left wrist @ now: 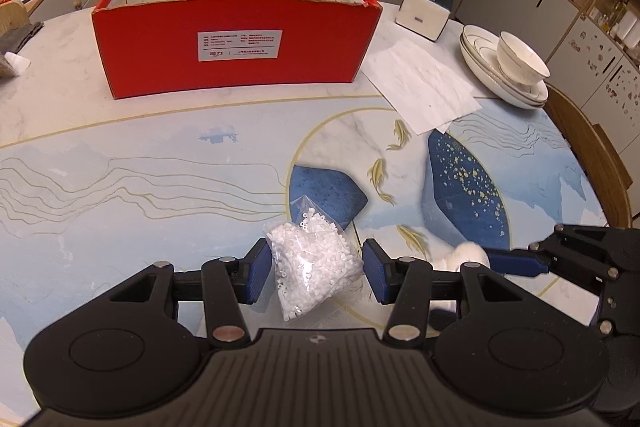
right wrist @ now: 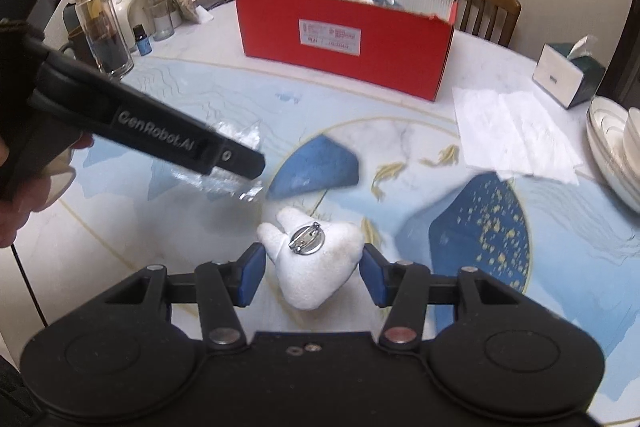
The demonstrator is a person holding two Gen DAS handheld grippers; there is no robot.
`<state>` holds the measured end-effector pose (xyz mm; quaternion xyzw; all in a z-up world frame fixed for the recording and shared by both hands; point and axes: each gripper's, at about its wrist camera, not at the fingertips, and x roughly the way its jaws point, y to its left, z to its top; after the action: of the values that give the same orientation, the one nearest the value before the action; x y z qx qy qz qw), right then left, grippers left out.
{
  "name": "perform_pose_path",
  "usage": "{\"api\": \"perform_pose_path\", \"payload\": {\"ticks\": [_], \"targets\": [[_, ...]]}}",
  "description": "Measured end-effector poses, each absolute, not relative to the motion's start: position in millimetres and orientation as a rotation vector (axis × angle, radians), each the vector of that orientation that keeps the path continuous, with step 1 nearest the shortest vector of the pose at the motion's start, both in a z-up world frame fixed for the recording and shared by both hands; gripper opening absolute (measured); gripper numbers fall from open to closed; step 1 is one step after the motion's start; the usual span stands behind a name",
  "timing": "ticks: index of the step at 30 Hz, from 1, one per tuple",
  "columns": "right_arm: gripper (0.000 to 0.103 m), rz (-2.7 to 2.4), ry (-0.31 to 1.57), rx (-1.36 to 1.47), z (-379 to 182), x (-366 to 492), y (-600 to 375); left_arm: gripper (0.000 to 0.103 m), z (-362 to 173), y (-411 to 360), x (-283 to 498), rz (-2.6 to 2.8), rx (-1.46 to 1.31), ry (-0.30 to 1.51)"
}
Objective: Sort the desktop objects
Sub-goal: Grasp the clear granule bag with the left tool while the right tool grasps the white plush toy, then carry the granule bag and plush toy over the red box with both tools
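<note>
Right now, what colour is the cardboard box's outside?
Red, with a white label; the box shows best in the left wrist view.

Warm, even indoor light fell on the glossy worktop (left wrist: 120, 147) with only soft shadows and faint sheen, the left wrist view stayed sharp, the right wrist view was smeared by motion blur, and fisheye bending curved both pictures toward their dark corners.

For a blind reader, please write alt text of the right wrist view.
The right gripper holds a white plush brooch above a patterned table. A red box stands behind it.
</note>
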<state>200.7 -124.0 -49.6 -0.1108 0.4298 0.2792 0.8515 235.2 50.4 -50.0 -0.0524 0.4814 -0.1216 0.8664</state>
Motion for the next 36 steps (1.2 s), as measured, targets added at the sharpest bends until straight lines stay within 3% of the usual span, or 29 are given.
{"api": "perform_pose_path", "payload": {"ticks": [19, 36], "targets": [[0.051, 0.608, 0.826, -0.128, 10.8, 255.7, -124.3, 0.049, -4.8, 71.1, 252.3, -0.281, -0.065, 0.910], [0.051, 0.625, 0.686, -0.202, 63.4, 320.1, -101.9, 0.049, 44.5, 88.7, 305.2, -0.258, 0.045, 0.788]]}}
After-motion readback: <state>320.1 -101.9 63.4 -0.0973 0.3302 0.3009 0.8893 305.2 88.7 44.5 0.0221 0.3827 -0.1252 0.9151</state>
